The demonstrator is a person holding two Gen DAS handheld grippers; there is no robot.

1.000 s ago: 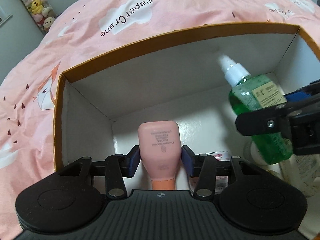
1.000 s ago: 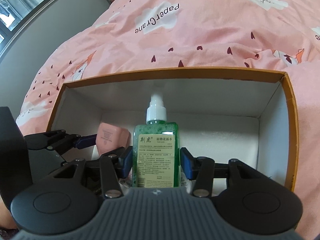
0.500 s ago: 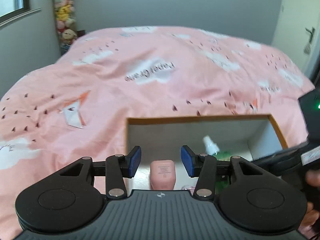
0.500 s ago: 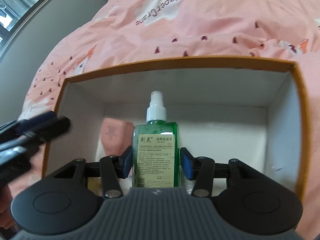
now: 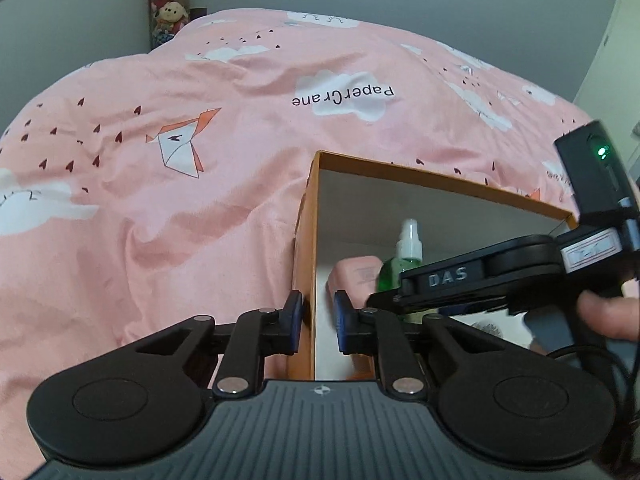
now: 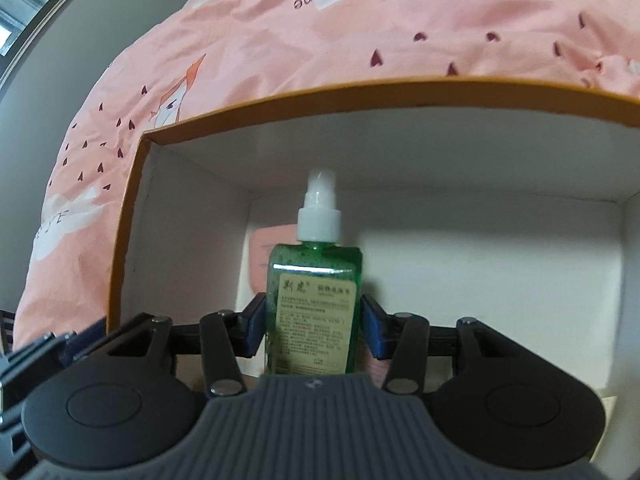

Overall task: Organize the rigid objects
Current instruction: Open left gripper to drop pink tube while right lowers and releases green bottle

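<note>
Left gripper (image 5: 317, 322): jaws just drawn in to a narrow gap, astride the orange box's (image 5: 440, 179) left wall, gripping nothing

Right gripper (image 6: 313, 326): 2 blue pads pressed against the sides of the green spray bottle (image 6: 314, 304), upright, white nozzle up, inside the box

Pink tube (image 5: 354, 276): standing in the box just left of the bottle

Box: on the pink bedspread (image 5: 180, 184)

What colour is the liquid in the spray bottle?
Green, under a white spray cap; the spray bottle shows best in the right wrist view.
</note>
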